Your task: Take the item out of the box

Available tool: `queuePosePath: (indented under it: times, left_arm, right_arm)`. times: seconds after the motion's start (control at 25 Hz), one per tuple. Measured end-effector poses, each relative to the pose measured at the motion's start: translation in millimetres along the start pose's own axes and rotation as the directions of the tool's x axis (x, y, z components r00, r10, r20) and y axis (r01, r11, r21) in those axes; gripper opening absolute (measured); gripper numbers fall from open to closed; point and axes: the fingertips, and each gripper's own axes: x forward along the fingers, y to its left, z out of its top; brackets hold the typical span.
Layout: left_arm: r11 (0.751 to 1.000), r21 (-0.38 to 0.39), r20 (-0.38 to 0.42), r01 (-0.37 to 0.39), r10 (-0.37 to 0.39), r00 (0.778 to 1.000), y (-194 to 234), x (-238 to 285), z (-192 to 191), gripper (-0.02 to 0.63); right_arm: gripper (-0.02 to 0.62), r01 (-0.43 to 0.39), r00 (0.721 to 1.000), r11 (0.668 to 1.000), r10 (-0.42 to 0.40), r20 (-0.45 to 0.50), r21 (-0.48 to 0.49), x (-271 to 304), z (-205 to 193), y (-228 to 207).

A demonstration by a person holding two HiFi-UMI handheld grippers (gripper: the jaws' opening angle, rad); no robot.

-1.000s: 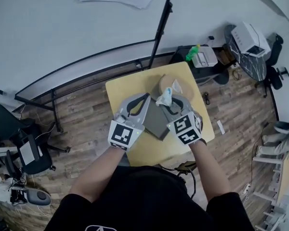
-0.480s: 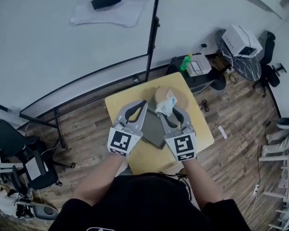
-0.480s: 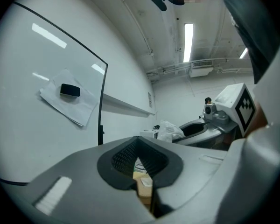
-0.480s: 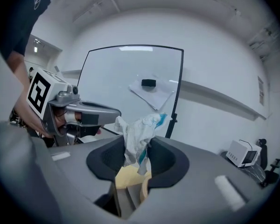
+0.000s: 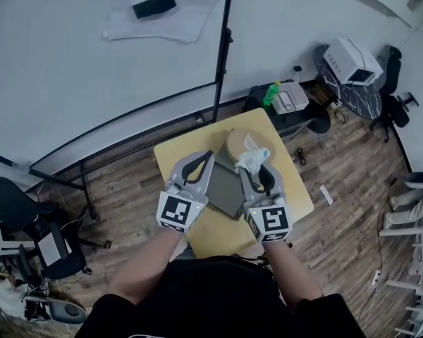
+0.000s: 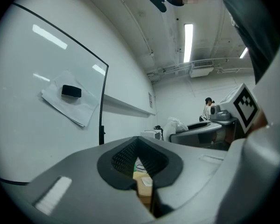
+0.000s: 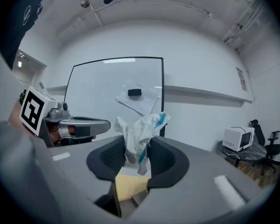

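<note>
1. Plainly, the wrapper (image 7: 141,127) looks light, soft and crumpled, probably slippery film. Its bunched middle is the best place to pinch.
2. The right gripper (image 7: 136,148) is clamped on the wrapper and holds it above the table (image 5: 292,182). The wrapper is clear of the grey box (image 5: 224,189) and beside a round tan thing (image 5: 233,141).
3. The left gripper (image 6: 138,143) has its jaws together on nothing.
4. Count: one wrapper, one grey box, one round tan thing, two grippers.
</note>
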Motion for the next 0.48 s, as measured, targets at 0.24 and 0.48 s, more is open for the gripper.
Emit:
queuePosePath:
  times: [0.24, 0.48]
  left_arm:
    - [1.000, -0.003, -0.003, -0.015, 0.015, 1.000, 6.3, -1.7, -1.7, -0.002]
    - [1.000, -0.010, -0.007, -0.021, 0.021, 1.000, 7.0, -1.5, -2.2, -0.002]
  right_arm:
    - [0.124, 0.017, 1.000, 0.998, -0.018, 0.019, 0.058, 0.4, 0.8, -7.5]
    - [0.123, 0.017, 0.999, 0.998, -0.019, 0.040, 0.052, 0.9, 3.6, -7.2]
